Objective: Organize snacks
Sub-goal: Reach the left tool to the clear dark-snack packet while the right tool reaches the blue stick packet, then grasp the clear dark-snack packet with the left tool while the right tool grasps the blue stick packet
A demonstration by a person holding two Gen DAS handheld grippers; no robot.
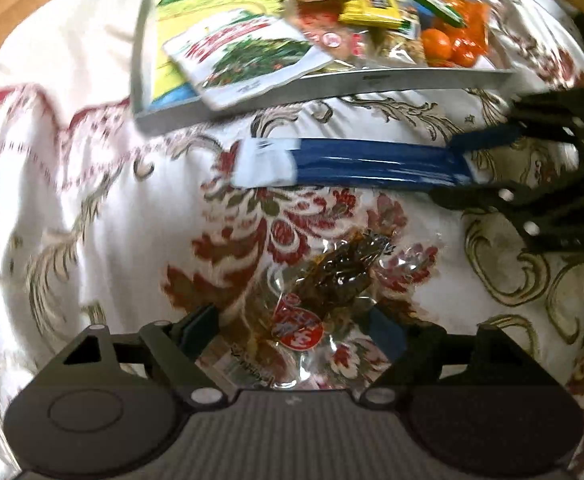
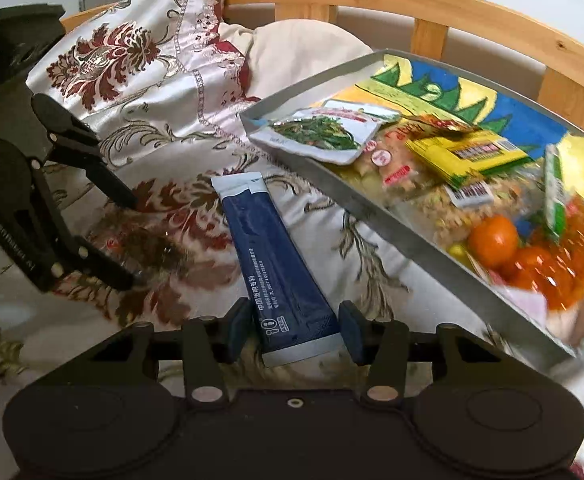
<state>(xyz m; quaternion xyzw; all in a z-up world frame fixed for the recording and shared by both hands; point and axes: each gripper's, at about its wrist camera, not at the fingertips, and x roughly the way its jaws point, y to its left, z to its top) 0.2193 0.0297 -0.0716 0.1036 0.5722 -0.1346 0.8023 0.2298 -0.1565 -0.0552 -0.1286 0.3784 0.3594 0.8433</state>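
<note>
Floral bedspread (image 2: 164, 92) w/ wooden bedframe (image 2: 432, 4), right gripper (image 2: 294, 326) unclenched around blue sachet (image 2: 276, 260), left gripper (image 1: 292, 330) unclenched.

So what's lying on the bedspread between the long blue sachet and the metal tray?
Nothing: in the right wrist view only bare floral bedspread separates the long blue sachet from the grey metal tray.

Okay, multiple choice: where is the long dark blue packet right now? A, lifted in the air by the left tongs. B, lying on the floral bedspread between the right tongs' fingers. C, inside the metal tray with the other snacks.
B: the right wrist view shows the blue packet flat on the bedspread, its near end between the right tongs, outside the tray.
</note>
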